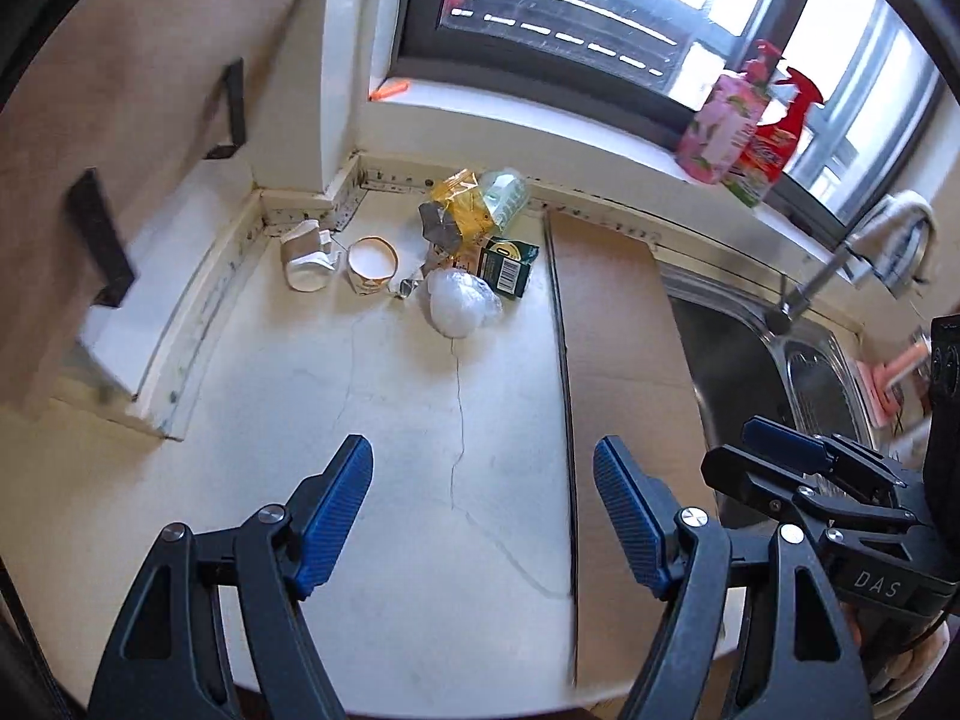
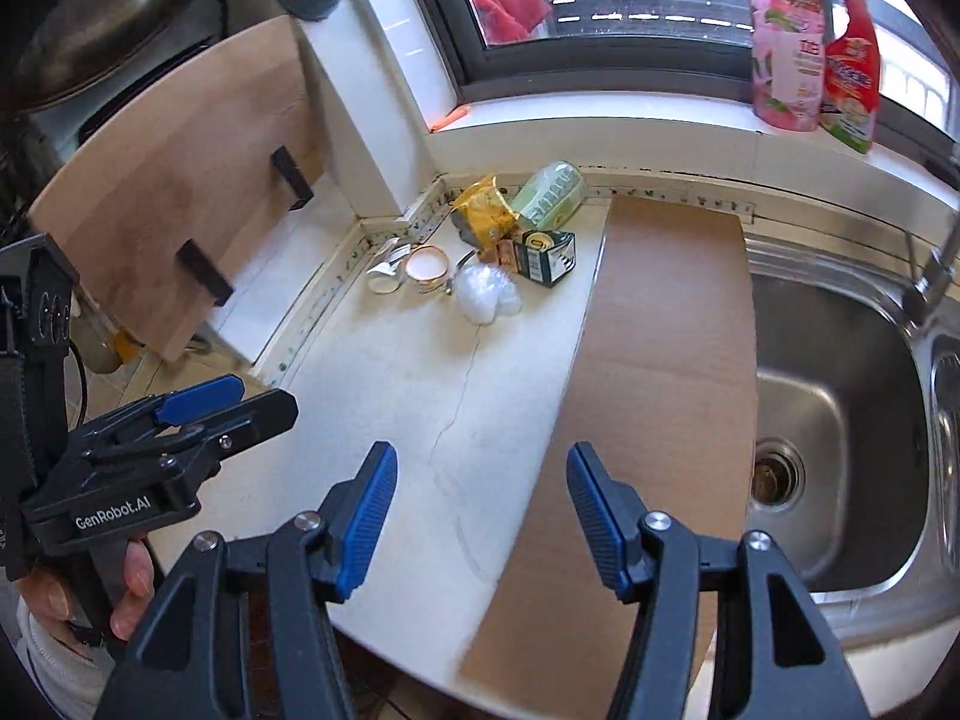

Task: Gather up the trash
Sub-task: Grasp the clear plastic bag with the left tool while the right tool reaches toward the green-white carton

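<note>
Looking forward along the left gripper (image 1: 483, 516), the left wrist view shows the trash pile (image 1: 456, 252) straight ahead and well apart from the fingertips, at the far edge of the white countertop (image 1: 372, 420) below the window sill (image 1: 540, 138). The pile runs crosswise to the fingers: a crushed white cup (image 1: 307, 261) and a paper tub (image 1: 372, 264) on the left, a clear plastic wad (image 1: 459, 303) nearest the jaws, a dark green carton (image 1: 510, 267) and a yellow wrapper (image 1: 462, 207) behind. The jaws stand apart with nothing between them, pitched downward. The right gripper (image 1: 780, 450) shows at the right edge.

The right wrist view places the same pile ahead and to the left of the right gripper (image 2: 480, 510), whose jaws, also apart and empty, hang over the seam between countertop and cardboard sheet (image 2: 660, 360); the sink (image 2: 840, 390) lies to the right. The left gripper sits on the pile's side and seems better aligned for the first pick.
</note>
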The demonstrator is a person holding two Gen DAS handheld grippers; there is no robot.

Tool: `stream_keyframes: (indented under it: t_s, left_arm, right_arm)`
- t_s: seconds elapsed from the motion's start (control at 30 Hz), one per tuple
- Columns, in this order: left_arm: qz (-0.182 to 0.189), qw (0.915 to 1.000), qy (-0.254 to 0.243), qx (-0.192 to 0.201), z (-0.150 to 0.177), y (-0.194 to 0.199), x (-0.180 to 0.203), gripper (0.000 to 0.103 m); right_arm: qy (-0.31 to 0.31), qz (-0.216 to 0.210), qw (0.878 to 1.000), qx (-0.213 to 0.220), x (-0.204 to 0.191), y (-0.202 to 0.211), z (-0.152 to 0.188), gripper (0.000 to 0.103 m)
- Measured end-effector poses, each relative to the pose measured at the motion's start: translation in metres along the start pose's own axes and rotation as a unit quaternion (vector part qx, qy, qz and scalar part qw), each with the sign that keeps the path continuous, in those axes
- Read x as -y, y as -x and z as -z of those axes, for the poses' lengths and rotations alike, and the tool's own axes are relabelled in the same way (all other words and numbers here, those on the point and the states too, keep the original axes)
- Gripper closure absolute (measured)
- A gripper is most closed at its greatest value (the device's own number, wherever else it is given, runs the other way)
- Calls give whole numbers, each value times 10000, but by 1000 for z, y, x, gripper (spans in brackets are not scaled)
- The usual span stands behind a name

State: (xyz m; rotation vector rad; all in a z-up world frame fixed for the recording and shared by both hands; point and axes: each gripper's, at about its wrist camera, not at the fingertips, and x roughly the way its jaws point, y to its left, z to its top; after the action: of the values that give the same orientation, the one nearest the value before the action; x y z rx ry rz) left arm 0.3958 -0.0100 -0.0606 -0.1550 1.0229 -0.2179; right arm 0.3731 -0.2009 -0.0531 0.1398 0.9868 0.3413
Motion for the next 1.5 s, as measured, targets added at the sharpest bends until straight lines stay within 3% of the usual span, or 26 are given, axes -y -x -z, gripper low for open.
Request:
stream_keyframes:
  t_s: [0.4,0.7,0.83,0.9,1.0,1.1,1.5]
  left_arm:
    - [-298,9966,566,-515,-81,-137,4,29]
    - [-726,9883,1040,-849,-101,-208,-9,29]
    - [-742,9857,1203,-922,-101,-227,-15,42]
    - [-774,9855,1217,-897,-101,-232,-19,58]
    - [-779,9868,1201,-757,-98,-231,-25,65]
    - [-931,9869,1170,-600,-94,-221,-34,69]
    - [-880,9808,1696,-381,-80,-172,-85,70]
  right_arm:
    - [-129,-180,9985,-494,67,-90,-83,44]
    - [-398,-255,9975,-518,95,-131,-118,44]
    - [-341,-305,9977,-503,93,-146,-129,44]
    - [-313,-321,9978,-488,91,-155,-134,43]
    - [-328,-339,9976,-499,88,-169,-142,43]
    - [-357,-363,9976,-478,88,-181,-149,43]
    - [123,-339,9977,-573,67,-234,-174,44]
